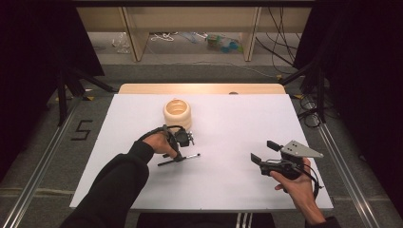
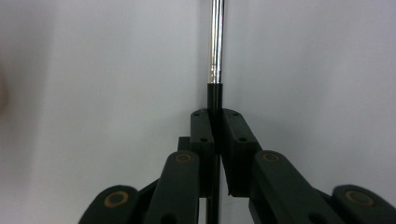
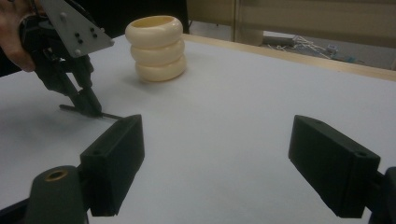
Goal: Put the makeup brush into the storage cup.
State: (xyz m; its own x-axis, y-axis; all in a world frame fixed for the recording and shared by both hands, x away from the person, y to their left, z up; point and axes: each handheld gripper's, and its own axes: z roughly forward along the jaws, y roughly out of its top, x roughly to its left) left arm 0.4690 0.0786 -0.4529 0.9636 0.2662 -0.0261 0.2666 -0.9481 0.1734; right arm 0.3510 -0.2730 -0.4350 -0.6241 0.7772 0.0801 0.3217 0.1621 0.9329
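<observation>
Table: your white rectangular table top (image 1: 223,190) carries everything.
Holder: cream ribbed ring-stacked cup (image 1: 177,113) stands upright toward the far side, just beyond your left hand.
Right gripper (image 1: 264,152): you hold it low over the table's right part, jaws wide apart, nothing between them.
Left gripper (image 2: 214,126): your jaws are clamped on the pen.
Pen: slim black-and-silver metal pen (image 1: 178,159) lies on the table, pinched at its black section.

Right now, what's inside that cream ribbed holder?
The cream ribbed holder shows an open mouth and some inner wall, with nothing sticking out. Its bottom is hidden by the rim.
</observation>
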